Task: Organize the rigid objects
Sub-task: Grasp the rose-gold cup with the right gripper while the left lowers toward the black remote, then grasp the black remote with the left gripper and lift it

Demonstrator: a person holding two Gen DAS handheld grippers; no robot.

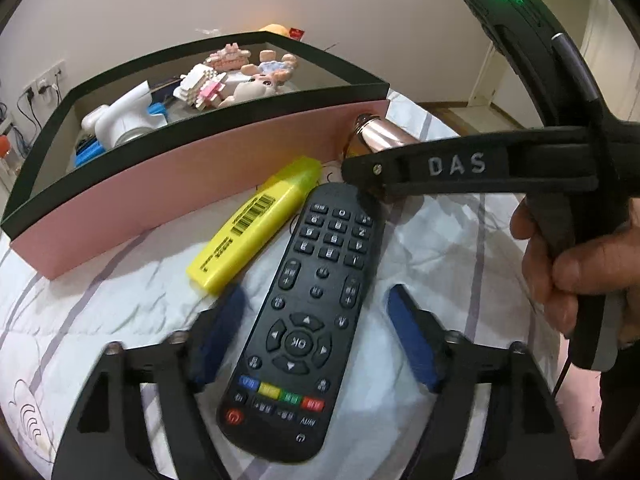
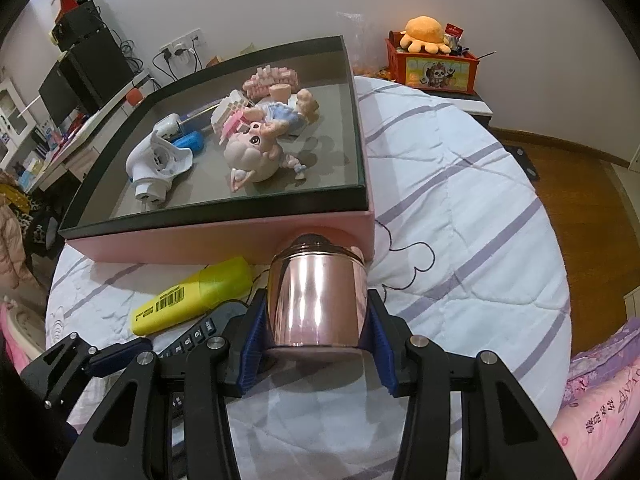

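Left claw (image 1: 316, 340) straddles the remote (image 1: 304, 312) on the bed just before the pink box (image 1: 160, 200), pads apart, not touching yet. Right claw (image 2: 318, 344) is clamped on the copper cup (image 2: 318, 300). We'd center the pads w/ the remote, then squeeze.

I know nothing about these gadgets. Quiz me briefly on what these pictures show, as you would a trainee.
1. True or false: the right tool is clamped on the shiny pink metal canister.
2. What lies between the left tool's open fingers? A yellow highlighter; B black remote control; C white plastic nozzle.
3. Fill in: the toy figurines lie inside the pink, black-rimmed ____.
Key: 1 true; 2 B; 3 box.
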